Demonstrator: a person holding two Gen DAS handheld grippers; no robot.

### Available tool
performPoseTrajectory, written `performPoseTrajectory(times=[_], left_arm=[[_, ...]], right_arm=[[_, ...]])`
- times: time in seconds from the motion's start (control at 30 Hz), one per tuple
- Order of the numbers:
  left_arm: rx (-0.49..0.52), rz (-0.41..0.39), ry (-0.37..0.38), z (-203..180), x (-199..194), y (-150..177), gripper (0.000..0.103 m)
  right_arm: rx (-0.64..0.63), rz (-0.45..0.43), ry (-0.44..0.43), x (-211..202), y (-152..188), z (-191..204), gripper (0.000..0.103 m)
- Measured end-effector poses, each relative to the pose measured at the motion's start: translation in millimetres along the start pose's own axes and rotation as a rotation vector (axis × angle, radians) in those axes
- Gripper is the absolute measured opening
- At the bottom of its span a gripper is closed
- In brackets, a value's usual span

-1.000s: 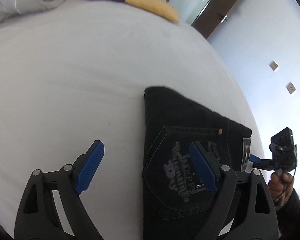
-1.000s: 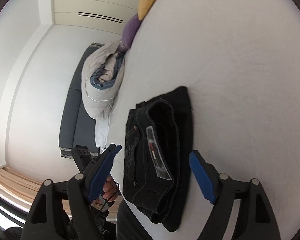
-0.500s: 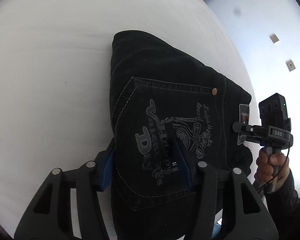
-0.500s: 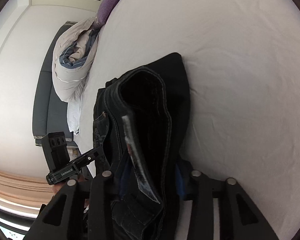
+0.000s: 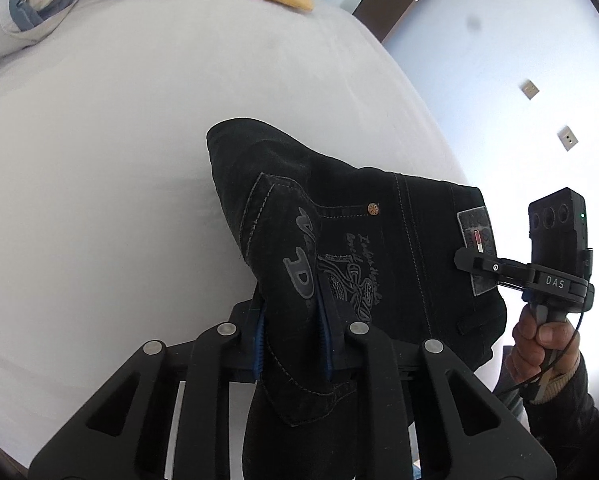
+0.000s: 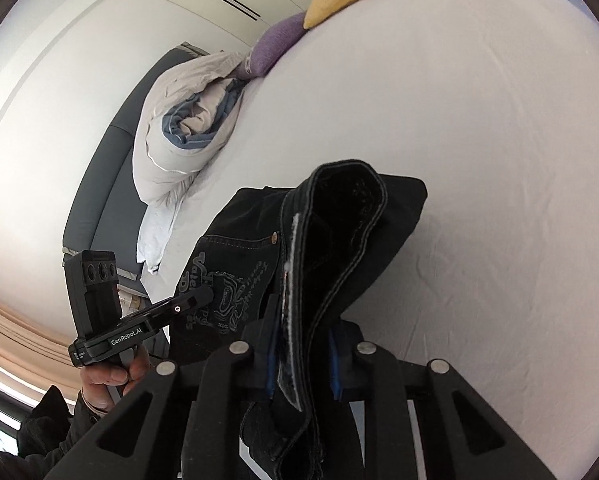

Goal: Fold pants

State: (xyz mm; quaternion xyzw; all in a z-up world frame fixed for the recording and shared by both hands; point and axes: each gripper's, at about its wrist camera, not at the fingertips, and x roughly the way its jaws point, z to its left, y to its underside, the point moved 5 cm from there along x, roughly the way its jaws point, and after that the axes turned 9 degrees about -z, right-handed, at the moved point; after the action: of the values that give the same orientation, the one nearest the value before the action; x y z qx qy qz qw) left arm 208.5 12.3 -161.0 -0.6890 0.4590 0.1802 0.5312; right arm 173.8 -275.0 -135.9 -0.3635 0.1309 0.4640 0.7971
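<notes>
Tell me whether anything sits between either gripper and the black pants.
Nothing visible does. The left gripper has just closed on the black pants at the printed back pocket, and the right gripper has just closed on the waistband edge.

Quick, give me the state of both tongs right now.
Left tongs: just closed, clamped on the folded black denim pants at the printed back pocket.
Right tongs: just closed, clamped on the pants' waistband edge.
</notes>
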Motion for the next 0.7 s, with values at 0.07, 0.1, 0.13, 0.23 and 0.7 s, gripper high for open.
performPoseTrajectory(times=[0.07,0.1,0.13,0.23,0.7], left_arm=[[0.014,-0.030,0.011,-9,-1,-17,0.019],[0.015,-0.048,0.014,-12,2,-26,0.019],[0.016,-0.059,0.016,-8,0,-34,0.019],[-0.002,-0.061,0.006,-6,24,-47,0.019],[-0.067,-0.058,-0.162,43,52,-15,0.071]], right_arm=[[-0.021,-0.031,0.000,-11,-24,1,0.022],[-0.026,-0.039,0.001,-14,-35,-1,0.022],[-0.031,-0.048,0.000,-14,-46,-3,0.022],[-0.012,-0.048,-0.010,-3,-67,-20,0.022],[0.167,-0.162,0.118,-29,-37,-99,0.071]])
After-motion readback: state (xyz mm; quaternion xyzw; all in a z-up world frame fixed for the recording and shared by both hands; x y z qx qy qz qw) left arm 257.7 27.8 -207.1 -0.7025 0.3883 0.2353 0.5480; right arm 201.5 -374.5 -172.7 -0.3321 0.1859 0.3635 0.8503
